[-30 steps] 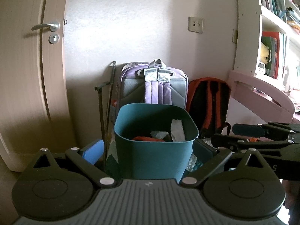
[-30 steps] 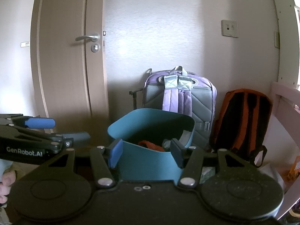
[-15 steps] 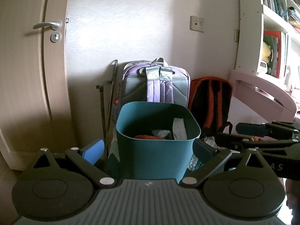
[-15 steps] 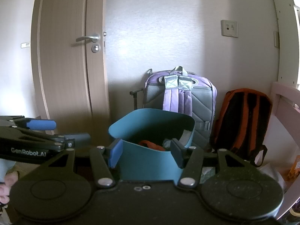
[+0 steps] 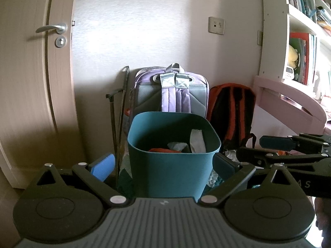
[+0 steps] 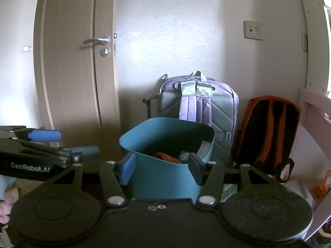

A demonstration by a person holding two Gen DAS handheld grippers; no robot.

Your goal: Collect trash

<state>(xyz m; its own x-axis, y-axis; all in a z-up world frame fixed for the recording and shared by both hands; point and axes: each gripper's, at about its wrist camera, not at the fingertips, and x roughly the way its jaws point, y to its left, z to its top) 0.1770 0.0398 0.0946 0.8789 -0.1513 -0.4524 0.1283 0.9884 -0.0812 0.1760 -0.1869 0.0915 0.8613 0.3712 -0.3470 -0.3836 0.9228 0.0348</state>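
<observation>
Teal bin (image 5: 172, 166) stands on the floor near the wall, straight ahead of both cameras. Open top. Inside: something orange-red (image 5: 164, 150), a crumpled pale piece (image 5: 177, 145), and a white wrapper (image 5: 197, 141) leaning against the right inner wall. Loose pale scraps (image 5: 230, 155) lie on the floor just right of the bin, partly hidden.

Left gripper (image 5: 164, 164): fingers spread wide, one blue pad (image 5: 103, 166) left of the bin, the darker one to its right. The bin sits between them in the view; nothing gripped. Whether the pads touch the bin wall, cannot tell.

Right gripper (image 6: 161, 169): fingers apart, narrower gap than the left, framing the bin's near wall. Holding nothing. From the left camera it shows at the right edge, pointing left, fingers parted. From the right camera the left gripper shows at the left edge, with part of a hand (image 6: 6, 205) below it.

Behind the bin: purple and grey backpack (image 5: 172, 92) upright against the wall, straps facing out. Just right of it, an orange and black backpack (image 5: 231, 111). Left of the purple one, thin dark poles (image 5: 119, 119) lean on the wall.

Farther out: wooden door (image 5: 31, 82) at left with a metal handle (image 5: 50, 28); wall socket (image 5: 216, 25) above the bags; shelves with books (image 5: 304, 51) at right over a pink desk edge (image 5: 289, 101).
</observation>
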